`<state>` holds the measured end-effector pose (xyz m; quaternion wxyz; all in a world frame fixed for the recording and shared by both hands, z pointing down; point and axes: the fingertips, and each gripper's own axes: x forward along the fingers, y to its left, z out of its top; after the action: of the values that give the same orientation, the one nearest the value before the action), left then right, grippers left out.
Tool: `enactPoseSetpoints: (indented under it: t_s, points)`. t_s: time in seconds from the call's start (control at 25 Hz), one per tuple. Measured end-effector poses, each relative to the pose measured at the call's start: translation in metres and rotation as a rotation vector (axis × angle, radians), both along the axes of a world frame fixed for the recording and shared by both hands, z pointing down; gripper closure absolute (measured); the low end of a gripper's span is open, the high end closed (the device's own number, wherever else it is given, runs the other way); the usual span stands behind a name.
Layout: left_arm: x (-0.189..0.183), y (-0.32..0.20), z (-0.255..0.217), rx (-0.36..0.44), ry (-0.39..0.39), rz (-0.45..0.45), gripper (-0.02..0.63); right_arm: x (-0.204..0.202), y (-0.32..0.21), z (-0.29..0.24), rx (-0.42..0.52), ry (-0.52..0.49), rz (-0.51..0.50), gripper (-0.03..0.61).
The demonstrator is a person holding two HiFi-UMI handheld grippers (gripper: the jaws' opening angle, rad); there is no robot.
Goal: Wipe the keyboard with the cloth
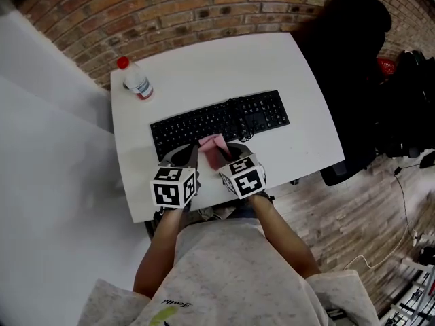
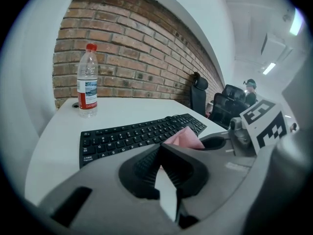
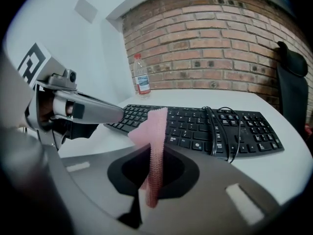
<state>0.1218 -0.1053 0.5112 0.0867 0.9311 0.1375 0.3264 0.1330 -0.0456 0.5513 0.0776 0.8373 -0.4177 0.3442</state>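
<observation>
Nearest the person, the right gripper [image 3: 155, 153] pinches a pink textured cloth [image 3: 156, 126], which stands upright between its jaws. Just beside it, the left gripper [image 2: 160, 150] has its jaws pressed together at the tips with nothing between them. The cloth hangs over the near edge of the black computer keyboard [image 1: 204, 122]; a black cable [image 3: 211, 131] lies across the keys. Farther back on the white table [image 1: 299, 80] stands a clear plastic bottle with a red cap [image 1: 136, 81], before a brick wall [image 1: 170, 12]
</observation>
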Motion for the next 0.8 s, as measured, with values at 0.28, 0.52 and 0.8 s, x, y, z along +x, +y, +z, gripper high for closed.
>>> enactPoseSetpoints:
  t_s: [0.28,0.52,0.8]
  points:
    - [0.009,0.017,0.0,-0.004,0.0,0.032,0.62,0.008,0.024,0.001,-0.007,-0.004,0.05,0.555]
    - [0.018,0.035,-0.001,-0.008,0.003,0.059,0.619,0.015,0.045,0.001,-0.015,-0.007,0.081,0.555]
    - [0.027,0.055,0.0,-0.014,0.001,0.088,0.62,0.025,0.069,0.0,-0.017,-0.004,0.121,0.555]
